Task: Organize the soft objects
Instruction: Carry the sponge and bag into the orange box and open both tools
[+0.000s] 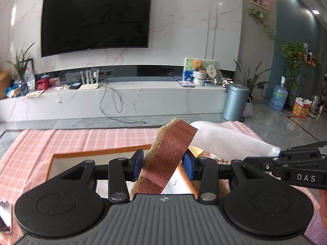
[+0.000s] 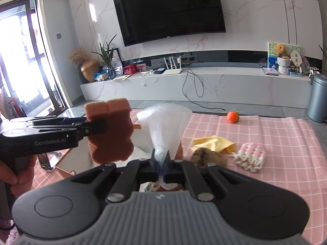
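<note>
Sponge [image 1: 167, 155] sits tilted in my left claw [image 1: 163, 163], above the orange-rimmed box [image 1: 98, 153]; my right claw [image 2: 162, 163] pinches the white foam sheet [image 2: 165, 128]. Grip on the sponge looks, perhaps, off-centre, so it could twist free and miss the box.

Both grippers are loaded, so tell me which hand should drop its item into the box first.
Left, probably. The left gripper holds the brown sponge right over the open box; the right gripper pinches the white foam sheet beside it.
</note>
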`<state>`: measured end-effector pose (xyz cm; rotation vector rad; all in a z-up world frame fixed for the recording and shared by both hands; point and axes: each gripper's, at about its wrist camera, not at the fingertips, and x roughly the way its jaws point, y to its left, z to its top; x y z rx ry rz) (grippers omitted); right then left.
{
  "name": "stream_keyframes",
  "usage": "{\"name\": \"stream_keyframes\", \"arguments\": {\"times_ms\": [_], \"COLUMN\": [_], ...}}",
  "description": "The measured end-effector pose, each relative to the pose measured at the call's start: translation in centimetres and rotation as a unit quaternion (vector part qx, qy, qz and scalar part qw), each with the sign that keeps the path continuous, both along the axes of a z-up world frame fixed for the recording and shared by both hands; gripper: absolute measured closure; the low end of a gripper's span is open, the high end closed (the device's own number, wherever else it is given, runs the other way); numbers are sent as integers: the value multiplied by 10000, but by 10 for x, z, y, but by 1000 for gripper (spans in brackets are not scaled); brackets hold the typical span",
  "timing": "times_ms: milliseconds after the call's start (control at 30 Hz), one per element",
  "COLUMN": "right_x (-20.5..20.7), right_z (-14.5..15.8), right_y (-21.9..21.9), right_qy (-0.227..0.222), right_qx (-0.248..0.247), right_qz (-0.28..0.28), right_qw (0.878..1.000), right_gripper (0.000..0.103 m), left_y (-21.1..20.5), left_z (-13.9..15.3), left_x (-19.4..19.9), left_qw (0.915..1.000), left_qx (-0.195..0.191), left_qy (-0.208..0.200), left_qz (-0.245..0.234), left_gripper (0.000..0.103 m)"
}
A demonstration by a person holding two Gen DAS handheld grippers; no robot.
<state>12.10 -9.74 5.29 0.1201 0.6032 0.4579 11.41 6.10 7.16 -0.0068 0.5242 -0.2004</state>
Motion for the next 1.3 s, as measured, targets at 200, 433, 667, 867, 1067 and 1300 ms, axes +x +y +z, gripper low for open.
{"name": "stream_keyframes", "arguments": {"times_ms": [200,433,667,867,1067,1300], "right_x": [-2,24,75,104,117,124], "right_z": [-2,-14,-50,-83,-105,-118], "right_y": [42,88,132,158,174,177], "right_qy": [100,361,762,1171,1498,1752], "right_qx": [-114,-358,-733,-888,-1018,-1137], "right_qz": [258,450,524,634,727,715], "right_qw": [9996,9977,9930,9871,9808,9753], "right_gripper": [103,103,103,103,103,96], "left_y": [27,42,60,77,90,80], "left_z": [-7,-28,-56,-77,-90,-91], "left_x": [-10,15,42,64,79,89], "left_qw": [9996,9967,9872,9762,9681,9670], "left_qx": [93,428,678,742,733,949], "left_qy": [124,645,1437,2037,2393,2357], "left_qz": [224,236,121,2,71,200], "left_gripper": [56,56,56,56,56,55]}}
